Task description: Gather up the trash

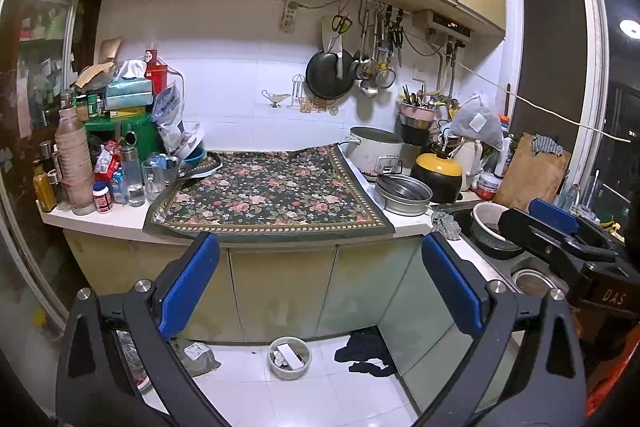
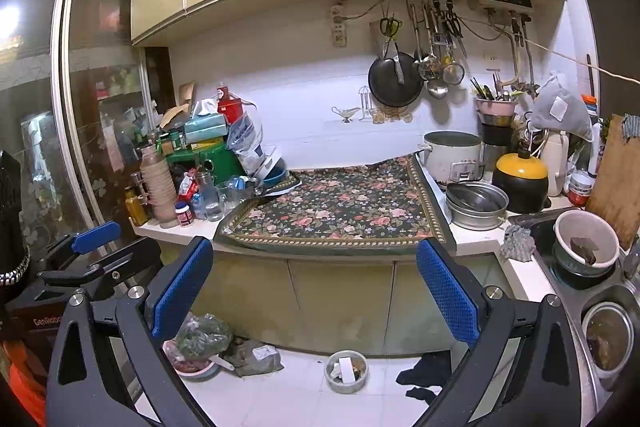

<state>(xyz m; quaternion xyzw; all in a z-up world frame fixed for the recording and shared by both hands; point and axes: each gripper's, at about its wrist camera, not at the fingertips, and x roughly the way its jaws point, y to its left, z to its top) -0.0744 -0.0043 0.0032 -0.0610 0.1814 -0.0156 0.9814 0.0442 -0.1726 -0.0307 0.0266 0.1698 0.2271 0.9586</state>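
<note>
A small round bin (image 1: 289, 357) (image 2: 346, 371) with scraps and white paper in it stands on the white floor tiles below the counter. A dark cloth (image 1: 366, 351) (image 2: 426, 373) lies crumpled to its right, and a grey bag (image 1: 196, 357) (image 2: 256, 357) lies to its left. My left gripper (image 1: 320, 283) is open with nothing between its blue pads, held well above the floor facing the cabinet doors. My right gripper (image 2: 316, 289) is open and empty too, at about the same height. Each gripper shows at the edge of the other's view.
A counter with a floral cloth (image 1: 272, 195) (image 2: 340, 207) runs ahead, with bottles and boxes (image 1: 120, 131) piled at its left and pots (image 1: 404, 193) at its right. A sink (image 2: 560, 267) with bowls is at far right. A pink bowl (image 2: 196, 367) with a green bag sits on the floor.
</note>
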